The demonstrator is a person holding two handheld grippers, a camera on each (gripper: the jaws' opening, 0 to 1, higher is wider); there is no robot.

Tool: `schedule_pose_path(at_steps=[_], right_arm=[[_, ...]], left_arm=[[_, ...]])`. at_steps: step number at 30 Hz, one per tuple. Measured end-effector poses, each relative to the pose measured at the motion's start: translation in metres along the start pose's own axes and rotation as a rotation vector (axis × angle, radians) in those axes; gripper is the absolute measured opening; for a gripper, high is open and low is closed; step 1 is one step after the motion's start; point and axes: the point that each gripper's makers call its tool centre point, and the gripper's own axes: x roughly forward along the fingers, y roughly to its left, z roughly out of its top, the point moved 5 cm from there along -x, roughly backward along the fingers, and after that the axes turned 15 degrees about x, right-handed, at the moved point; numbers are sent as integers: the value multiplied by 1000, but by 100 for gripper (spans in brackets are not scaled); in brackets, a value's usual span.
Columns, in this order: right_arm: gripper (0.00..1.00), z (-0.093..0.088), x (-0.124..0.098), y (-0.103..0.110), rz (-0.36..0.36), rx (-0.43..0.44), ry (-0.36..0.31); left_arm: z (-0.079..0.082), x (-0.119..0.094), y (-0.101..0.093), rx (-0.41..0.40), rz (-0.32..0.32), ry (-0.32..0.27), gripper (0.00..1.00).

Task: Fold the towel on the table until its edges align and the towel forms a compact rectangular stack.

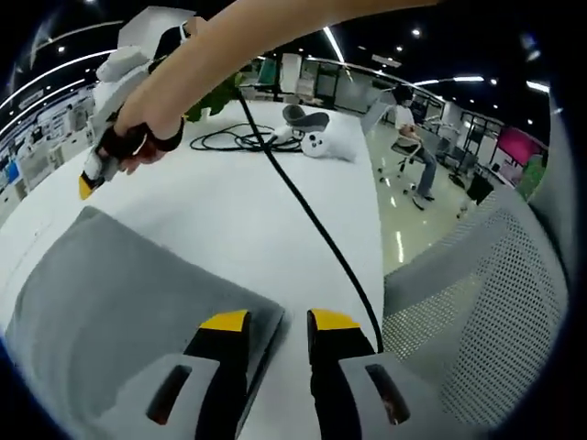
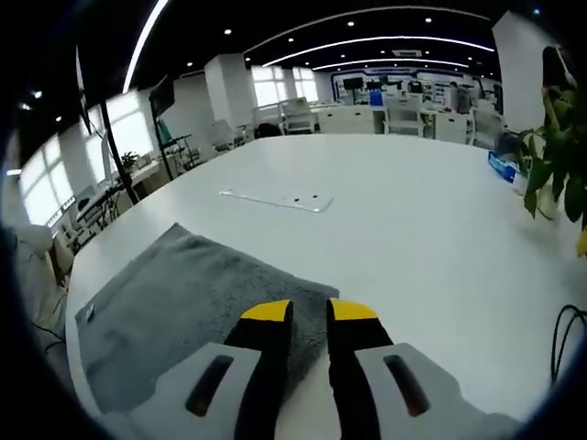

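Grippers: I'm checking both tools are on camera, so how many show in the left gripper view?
2. The left gripper rises from the bottom, jaws at the gray towel's near corner. The right gripper is upper left in a hand, above the white table.

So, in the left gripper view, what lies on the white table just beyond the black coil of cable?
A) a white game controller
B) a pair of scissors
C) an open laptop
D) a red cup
A: a white game controller rests on the table beside the coiled black cable.
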Motion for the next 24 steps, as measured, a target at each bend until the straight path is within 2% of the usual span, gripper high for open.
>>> schedule_pose_path(at_steps=[2,4,6,9,11,13,15,18,22,24], right_arm=[[14,0,1,-3,-2,16,-10],[14,-1,1,-5,-7,30,-15],[14,-4,3,-6,-8,48,-17],[14,-10,4,-4,-12,65,-15],[14,-15,5,-2,-17,59,-10],[15,-18,5,-3,-29,89,-16],[15,-17,6,-4,-38,103,-27],[13,-13,7,-4,-39,113,-40],[12,-11,13,-3,-33,116,-38],[12,-12,16,-3,-31,119,-31]], left_arm=[[-1,6,0,10,7,12,25],[-3,7,3,13,36,50,24],[-3,8,4,11,49,52,22],[-6,8,2,120,78,99,20],[-5,13,-4,118,59,92,19],[-5,16,-7,123,58,94,18],[-5,20,-8,140,58,97,17],[-9,23,-10,107,35,104,18],[-11,24,-8,78,46,100,17],[-11,25,-9,94,49,103,16]])
